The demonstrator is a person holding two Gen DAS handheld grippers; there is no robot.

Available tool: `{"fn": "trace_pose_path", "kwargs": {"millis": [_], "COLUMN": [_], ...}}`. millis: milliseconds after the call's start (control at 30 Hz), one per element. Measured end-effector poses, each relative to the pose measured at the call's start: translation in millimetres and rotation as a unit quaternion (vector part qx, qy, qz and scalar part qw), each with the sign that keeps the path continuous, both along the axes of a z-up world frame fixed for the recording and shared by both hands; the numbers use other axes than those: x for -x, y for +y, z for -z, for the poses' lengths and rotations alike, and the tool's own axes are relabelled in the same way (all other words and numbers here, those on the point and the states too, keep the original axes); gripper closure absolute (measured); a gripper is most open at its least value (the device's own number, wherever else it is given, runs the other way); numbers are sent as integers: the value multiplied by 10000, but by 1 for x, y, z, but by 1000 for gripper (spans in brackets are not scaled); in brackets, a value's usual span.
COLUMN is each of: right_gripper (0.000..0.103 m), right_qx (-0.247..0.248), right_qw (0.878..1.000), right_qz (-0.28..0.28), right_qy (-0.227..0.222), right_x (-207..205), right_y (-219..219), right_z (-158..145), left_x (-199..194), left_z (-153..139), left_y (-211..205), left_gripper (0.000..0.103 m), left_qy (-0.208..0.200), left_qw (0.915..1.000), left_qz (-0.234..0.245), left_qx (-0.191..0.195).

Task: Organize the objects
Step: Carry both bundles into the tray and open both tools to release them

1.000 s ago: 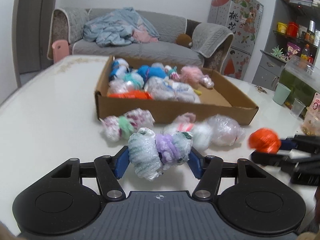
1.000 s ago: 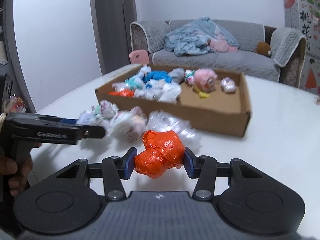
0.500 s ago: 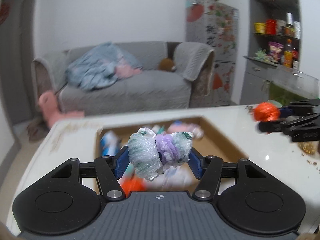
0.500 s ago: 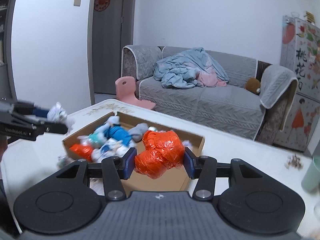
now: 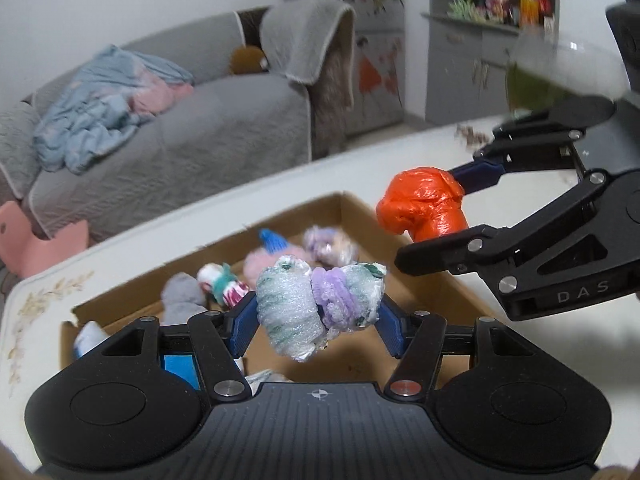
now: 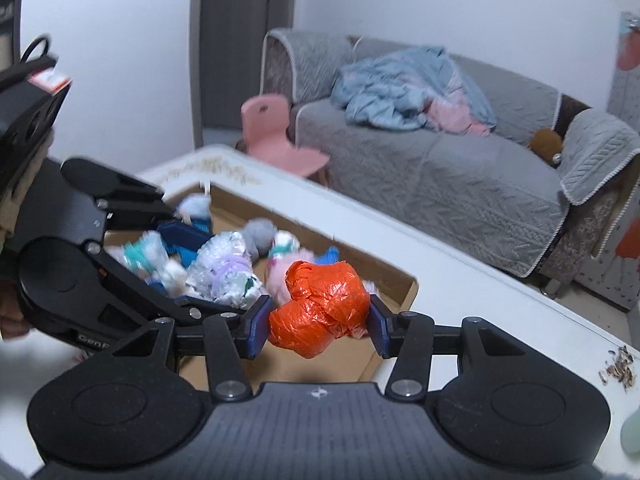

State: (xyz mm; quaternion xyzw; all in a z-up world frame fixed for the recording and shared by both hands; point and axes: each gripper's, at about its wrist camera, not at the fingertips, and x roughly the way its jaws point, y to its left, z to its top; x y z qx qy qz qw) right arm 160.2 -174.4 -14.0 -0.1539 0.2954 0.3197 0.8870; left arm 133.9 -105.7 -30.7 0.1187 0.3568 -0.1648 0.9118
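Note:
My left gripper (image 5: 316, 316) is shut on a plastic-wrapped bundle (image 5: 296, 312) with a purple band, held above the open cardboard box (image 5: 352, 208). My right gripper (image 6: 318, 320) is shut on an orange plastic-wrapped ball (image 6: 320, 306), also over the box (image 6: 408, 292). In the left wrist view the orange ball (image 5: 424, 208) hangs to the right of my bundle, near the box's far right corner. From the right wrist camera the left gripper and its bundle (image 6: 224, 268) sit to the left. Several wrapped soft items (image 5: 260, 268) lie inside the box.
The box rests on a white table (image 5: 48, 304). Behind it stand a grey sofa (image 6: 440, 168) with a blue blanket, a pink chair (image 6: 276, 136) and grey cabinets (image 5: 468, 72). Scattered seeds (image 6: 618, 364) lie on the table at the right.
Both grippers have risen from the table in front of the box and moved forward over it, each carrying its bundle. They now hang close together above the box.

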Motion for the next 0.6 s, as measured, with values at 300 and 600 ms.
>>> {"fn": "trace_pose_path", "kwargs": {"millis": [300,600], "right_gripper": [57,57], "right_qx": [593,1056], "right_qw": [9965,9903], "right_qz": [-511,-804], "right_qy": [286,411], "right_x": [-26,-52], "right_y": [12,23], "right_z": [24,44], "left_x": [-22,-43], "left_z": [29,45], "left_y": [4,15], "left_gripper": [36,36], "left_qy": [413,584], "left_qw": [9979,9976], "left_qz": [386,147], "left_qx": [-328,-355]}}
